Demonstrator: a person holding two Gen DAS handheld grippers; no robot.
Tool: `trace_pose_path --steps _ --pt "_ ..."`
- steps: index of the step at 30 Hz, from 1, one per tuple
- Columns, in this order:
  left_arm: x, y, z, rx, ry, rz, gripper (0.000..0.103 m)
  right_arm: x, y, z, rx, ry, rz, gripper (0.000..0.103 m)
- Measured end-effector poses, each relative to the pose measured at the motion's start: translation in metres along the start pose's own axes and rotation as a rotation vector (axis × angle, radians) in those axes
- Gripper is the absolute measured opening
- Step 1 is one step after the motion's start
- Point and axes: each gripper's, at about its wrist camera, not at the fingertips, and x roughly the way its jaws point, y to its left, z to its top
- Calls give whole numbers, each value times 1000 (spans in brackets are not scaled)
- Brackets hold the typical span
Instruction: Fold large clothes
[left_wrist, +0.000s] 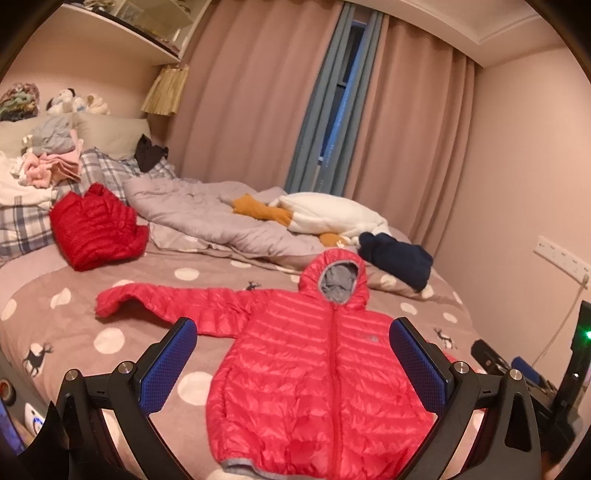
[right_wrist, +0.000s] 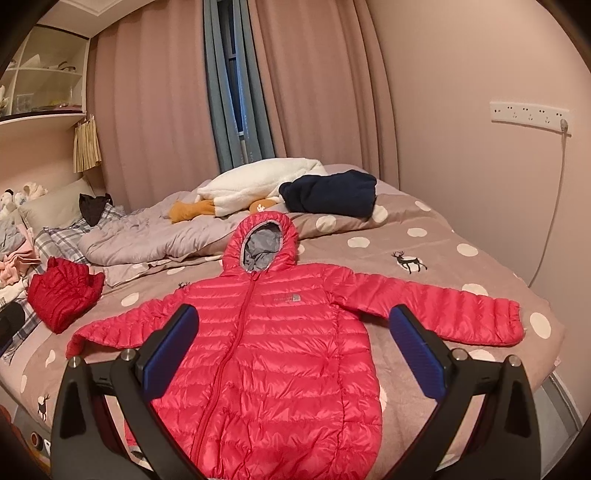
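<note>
Left wrist view: left tongs (left_wrist: 293, 363) hang above the bed (left_wrist: 122, 354), blue pads spread wide and holding nothing.
Jacket: red hooded puffer jacket (left_wrist: 317, 376) lies flat and face up on the bedspread, zipped, hood (left_wrist: 338, 275) pointing toward the far side of the bed, one sleeve (left_wrist: 166, 301) stretched out to the side.
Other clothes: a bundled red garment (left_wrist: 96, 227) sits near the plaid pillows; a dark navy bundle (left_wrist: 397, 258) lies just beyond the hood, beside a white plush toy (left_wrist: 332, 214).
Edge of frame: part of the other black device shows at the right border.
Right wrist view: right tongs (right_wrist: 295, 354) hover over the jacket (right_wrist: 280, 350), jaws spread apart and empty.
Sleeves: both are spread out, the near-wall sleeve (right_wrist: 443, 310) reaching toward the bed's edge.
Chest: a small grey logo (right_wrist: 288, 300) sits beside the zipper.
Background: pink curtains (right_wrist: 314, 81) hang behind the bed, and a socket strip (right_wrist: 530, 112) is on the wall.
</note>
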Motion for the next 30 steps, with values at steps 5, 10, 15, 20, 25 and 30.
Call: trace_pose_path --steps 5,10,15,20,25,30 --pt "1 5 1 -24 14 -35 103 5 3 1 -13 12 4 103" --pt "4 11 2 -43 35 -41 103 9 8 -1 -32 28 -4 103" --pt "6 12 2 -65 47 -36 103 8 8 -1 -35 26 15 103" --pt "7 11 2 -74 50 -44 103 9 3 0 -19 33 7 103" --pt "6 13 3 -116 45 -50 103 8 1 0 -7 37 -5 103" --pt "8 10 4 -109 58 -48 103 8 1 0 -14 42 -7 103"
